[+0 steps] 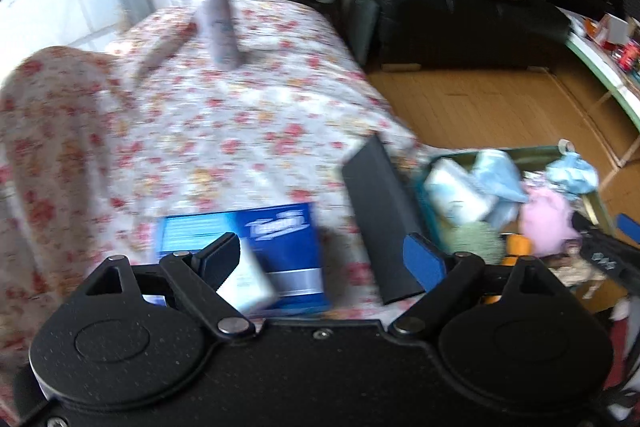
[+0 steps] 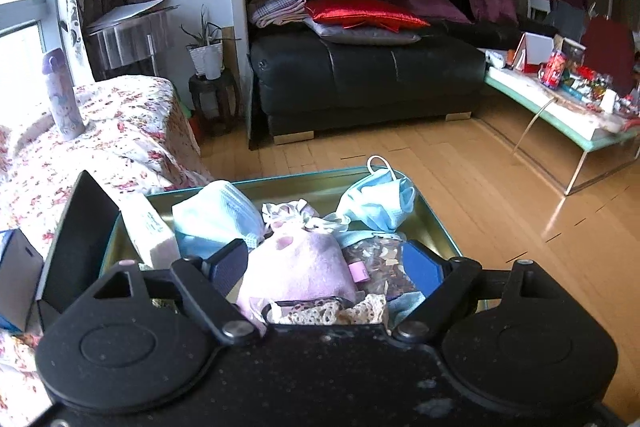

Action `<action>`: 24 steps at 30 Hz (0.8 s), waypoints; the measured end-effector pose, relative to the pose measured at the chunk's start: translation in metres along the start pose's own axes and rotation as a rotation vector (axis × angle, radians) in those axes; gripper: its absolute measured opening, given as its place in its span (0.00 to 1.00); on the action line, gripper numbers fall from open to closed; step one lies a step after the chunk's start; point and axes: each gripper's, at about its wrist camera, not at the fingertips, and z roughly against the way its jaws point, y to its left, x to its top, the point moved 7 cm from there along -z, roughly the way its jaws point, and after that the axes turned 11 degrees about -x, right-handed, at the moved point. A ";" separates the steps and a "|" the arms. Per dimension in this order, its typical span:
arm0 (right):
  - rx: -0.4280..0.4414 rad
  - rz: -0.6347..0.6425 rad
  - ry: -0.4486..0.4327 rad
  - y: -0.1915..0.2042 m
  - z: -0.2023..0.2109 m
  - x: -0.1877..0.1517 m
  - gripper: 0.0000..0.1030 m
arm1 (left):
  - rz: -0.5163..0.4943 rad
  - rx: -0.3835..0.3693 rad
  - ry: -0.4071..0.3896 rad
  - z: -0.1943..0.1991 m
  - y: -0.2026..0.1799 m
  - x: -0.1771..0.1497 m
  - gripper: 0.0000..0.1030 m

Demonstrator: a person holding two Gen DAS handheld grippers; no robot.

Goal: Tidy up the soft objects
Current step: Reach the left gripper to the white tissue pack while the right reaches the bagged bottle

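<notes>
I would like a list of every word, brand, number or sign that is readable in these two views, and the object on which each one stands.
No text can be read with certainty.
blue box: white logo and a panel of fine print, too blurred to read.
white packet: small dark print, too small to read.
purple bottle: only a picture, no legible words.
red packages on the glass table: too small to read.

The whole left wrist view is motion-blurred: the blue box's lettering is unreadable. In the right wrist view, the hand-held gripper body hides the pink pouch's six o'clock end, and the nine o'clock edge cuts the blue box.
</notes>
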 end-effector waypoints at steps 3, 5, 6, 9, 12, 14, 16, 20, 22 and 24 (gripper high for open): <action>-0.017 0.003 -0.002 0.000 0.001 0.000 0.83 | 0.038 0.061 -0.023 0.014 0.038 -0.003 0.85; -0.028 0.007 -0.008 0.001 0.003 0.000 0.87 | 0.076 0.106 -0.036 0.023 0.068 -0.006 0.87; -0.036 0.012 -0.015 0.001 0.004 0.000 0.88 | 0.096 0.125 -0.042 0.027 0.081 -0.008 0.88; -0.054 0.042 -0.040 0.004 0.007 -0.001 0.90 | 0.157 0.179 -0.048 0.031 0.124 -0.016 0.88; -0.063 0.085 -0.059 0.010 0.008 -0.002 0.90 | 0.204 0.221 -0.039 0.028 0.160 -0.025 0.88; -0.063 0.102 -0.068 0.014 0.009 -0.003 0.92 | 0.226 0.244 -0.027 0.024 0.178 -0.031 0.88; -0.069 0.112 -0.077 0.015 0.010 -0.003 0.93 | 0.243 0.253 -0.019 0.018 0.190 -0.035 0.88; -0.083 0.128 -0.100 0.019 0.015 -0.003 0.93 | 0.269 0.252 -0.013 0.007 0.207 -0.039 0.88; -0.084 0.126 -0.109 0.019 0.018 -0.003 0.97 | 0.285 0.233 -0.005 0.002 0.211 -0.039 0.88; -0.081 0.120 -0.118 0.020 0.022 -0.003 0.99 | 0.287 0.199 -0.011 -0.001 0.212 -0.037 0.88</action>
